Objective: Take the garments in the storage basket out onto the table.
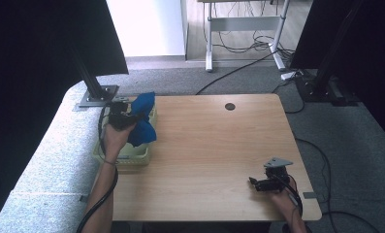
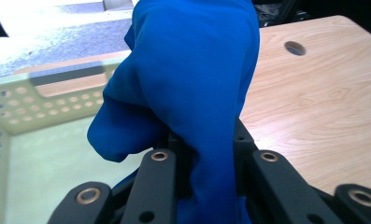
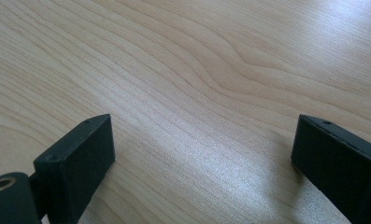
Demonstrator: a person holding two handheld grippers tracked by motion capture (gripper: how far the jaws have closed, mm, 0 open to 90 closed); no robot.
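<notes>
A blue cloth (image 1: 142,116) hangs over the right rim of a pale yellow perforated basket (image 1: 132,156) at the table's left edge. My left gripper (image 1: 121,116) is shut on the blue cloth (image 2: 192,84), which bunches up between its jaws above the basket (image 2: 15,98). My right gripper (image 1: 260,183) rests low over the table near the front right corner. Its jaws stand wide apart, open, with bare wood between them (image 3: 202,154).
The wooden table (image 1: 209,150) has a round cable hole (image 1: 230,106) near its far edge. A grey padded surface (image 1: 49,155) lies left of the table, with a black stand base (image 1: 98,94) on it. Cables run over the floor behind.
</notes>
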